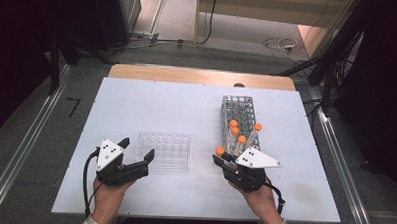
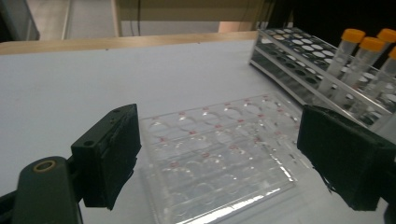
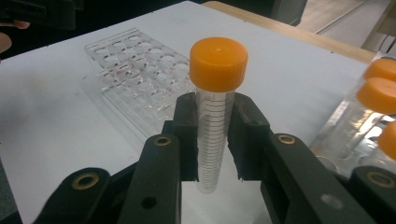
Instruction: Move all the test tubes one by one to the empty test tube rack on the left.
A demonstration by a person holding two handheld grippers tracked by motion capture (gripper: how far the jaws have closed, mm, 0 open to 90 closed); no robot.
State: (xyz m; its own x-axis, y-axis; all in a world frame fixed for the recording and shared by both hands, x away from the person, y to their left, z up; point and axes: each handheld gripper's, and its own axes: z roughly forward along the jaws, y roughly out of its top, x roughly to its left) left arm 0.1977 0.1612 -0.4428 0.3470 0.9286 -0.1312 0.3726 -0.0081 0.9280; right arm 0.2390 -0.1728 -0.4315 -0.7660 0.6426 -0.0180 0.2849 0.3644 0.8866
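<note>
High view above the counter's (image 1: 136,105) near edge facing forward and down, both gripper views close and low, all sharing the clear well plate (image 1: 164,151).

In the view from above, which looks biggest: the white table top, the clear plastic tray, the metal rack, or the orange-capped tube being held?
1. White table top, by far the largest.
2. Metal rack and clear plastic tray: they look about alike, so I won't rank them.
3. Orange-capped tube held in the right gripper, the smallest.

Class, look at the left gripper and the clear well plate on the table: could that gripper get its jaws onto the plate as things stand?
Probably yes. The left gripper has open jaws right at the clear well plate, with nothing between them. The right gripper, shut on an orange-capped tube, is off to the side.
</note>
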